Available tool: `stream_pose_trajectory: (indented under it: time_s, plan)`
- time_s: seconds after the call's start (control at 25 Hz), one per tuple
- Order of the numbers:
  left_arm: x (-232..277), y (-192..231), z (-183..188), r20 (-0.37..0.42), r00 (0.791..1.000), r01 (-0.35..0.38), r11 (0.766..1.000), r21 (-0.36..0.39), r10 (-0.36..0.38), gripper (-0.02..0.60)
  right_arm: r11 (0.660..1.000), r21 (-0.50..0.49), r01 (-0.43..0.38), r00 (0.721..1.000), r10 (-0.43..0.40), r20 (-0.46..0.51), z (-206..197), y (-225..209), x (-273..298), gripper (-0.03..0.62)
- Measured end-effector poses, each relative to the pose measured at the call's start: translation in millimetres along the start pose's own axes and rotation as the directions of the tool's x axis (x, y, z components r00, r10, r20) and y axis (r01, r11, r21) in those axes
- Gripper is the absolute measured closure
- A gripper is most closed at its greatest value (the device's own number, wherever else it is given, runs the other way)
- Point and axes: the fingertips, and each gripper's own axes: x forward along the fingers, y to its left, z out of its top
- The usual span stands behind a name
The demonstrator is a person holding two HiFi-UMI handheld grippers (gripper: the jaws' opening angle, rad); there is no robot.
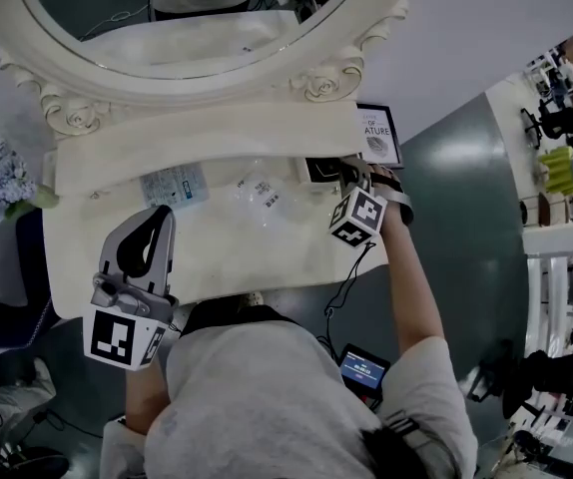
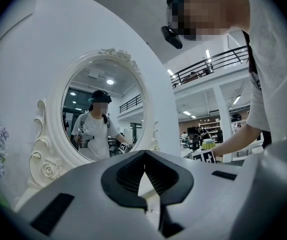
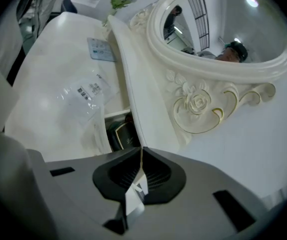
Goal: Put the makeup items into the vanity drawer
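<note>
The small vanity drawer [image 1: 321, 171] stands open under the mirror shelf, with a dark box [image 3: 125, 136] inside it. A clear plastic bag [image 1: 259, 196] [image 3: 86, 96] and a blue-and-white packet [image 1: 174, 185] [image 3: 99, 49] lie on the white tabletop [image 1: 217, 252]. My right gripper [image 1: 349, 176] [image 3: 142, 150] hovers just right of the open drawer, jaws together at the tips with no item clearly between them. My left gripper [image 1: 159, 215] [image 2: 144, 155] is at the table's front left, tilted up toward the mirror, shut and empty.
A large oval mirror [image 1: 197, 18] in an ornate white frame backs the table. Pale blue flowers [image 1: 2, 178] stand at the left end. A framed sign [image 1: 379, 136] sits at the right end of the shelf. Beyond the right edge is grey floor.
</note>
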Motion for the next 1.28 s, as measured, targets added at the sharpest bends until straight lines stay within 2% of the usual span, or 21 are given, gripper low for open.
stream_pose_trajectory:
  time_s: [0.12, 0.24, 0.4, 0.6, 0.72, 0.8, 1.28]
  plan:
    - [-2.4, -1.4, 2.1, 0.005, 1.0, 0.007, 1.0, 0.002, -0.007, 0.568, 0.986, 0.168, -0.016, 0.997, 0.004, 0.071, 8.4, -1.0, -15.1, 0.571]
    - [-4.4, -3.3, 4.0, 0.012, 1.0, 0.016, 1.0, 0.003, -0.016, 0.568, 0.944, 0.328, -0.032, 0.987, -0.021, 0.157, 19.5, -1.8, -32.2, 0.571]
    - [-4.5, -8.1, 5.2, 0.018, 0.999, 0.038, 0.999, 0.005, -0.038, 0.568, 0.87, 0.491, -0.034, 0.966, -0.098, 0.24, 32.2, -4.4, -53.6, 0.572]
    - [-5.0, -14.4, 9.0, 0.028, 0.997, 0.067, 0.998, 0.009, -0.067, 0.568, 0.753, 0.652, -0.091, 0.932, -0.166, 0.322, 47.1, -6.1, -80.6, 0.572]
    - [-3.6, -18.0, 10.8, 0.032, 0.996, 0.085, 0.996, 0.012, -0.086, 0.568, 0.695, 0.708, -0.124, 0.913, -0.2, 0.356, 53.8, -7.4, -95.4, 0.572]
    - [-2.7, -20.3, 11.6, 0.035, 0.995, 0.097, 0.995, 0.013, -0.098, 0.568, 0.671, 0.729, -0.136, 0.902, -0.22, 0.371, 56.6, -7.3, -103.7, 0.572]
    - [1.4, -25.8, 15.0, 0.059, 0.988, 0.145, 0.989, 0.009, -0.145, 0.568, 0.6, 0.778, -0.187, 0.84, -0.313, 0.443, 78.8, -6.5, -152.0, 0.571]
